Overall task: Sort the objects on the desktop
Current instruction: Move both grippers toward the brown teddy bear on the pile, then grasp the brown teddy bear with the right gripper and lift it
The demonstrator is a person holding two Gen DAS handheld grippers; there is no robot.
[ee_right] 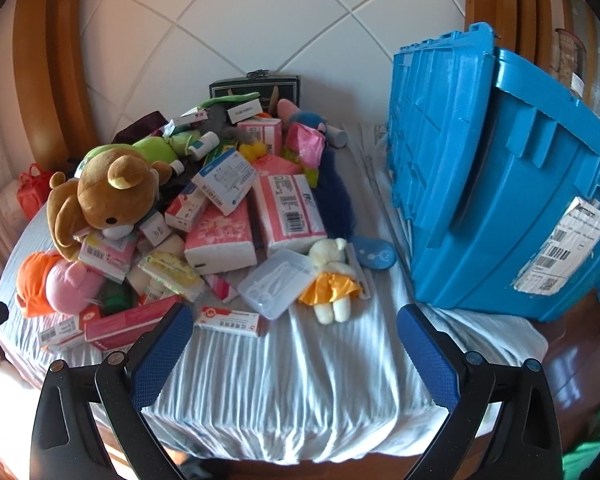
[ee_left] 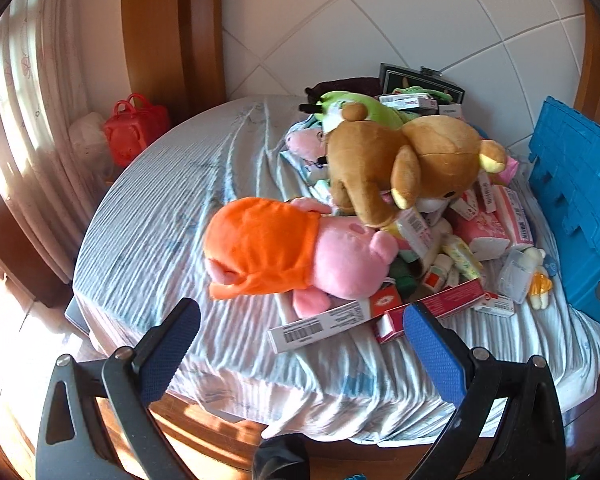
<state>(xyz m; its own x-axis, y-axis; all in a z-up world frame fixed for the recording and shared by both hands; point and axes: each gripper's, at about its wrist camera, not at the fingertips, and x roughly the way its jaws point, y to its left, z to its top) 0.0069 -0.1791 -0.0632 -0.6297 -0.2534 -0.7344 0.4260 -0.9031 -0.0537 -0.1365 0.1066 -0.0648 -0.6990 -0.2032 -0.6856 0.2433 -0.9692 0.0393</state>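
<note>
On the cloth-covered tabletop, beside blue crate: heaped plush toys and cartons, brown bear perched atop, liable to topple if undermined; left tool and right tool spread wide, empty, short of pile.

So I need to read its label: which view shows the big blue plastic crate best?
The right wrist view: the big blue plastic crate shows nearly whole, its white barcode label facing the camera. The left wrist view catches only its ribbed side at the edge.
</note>
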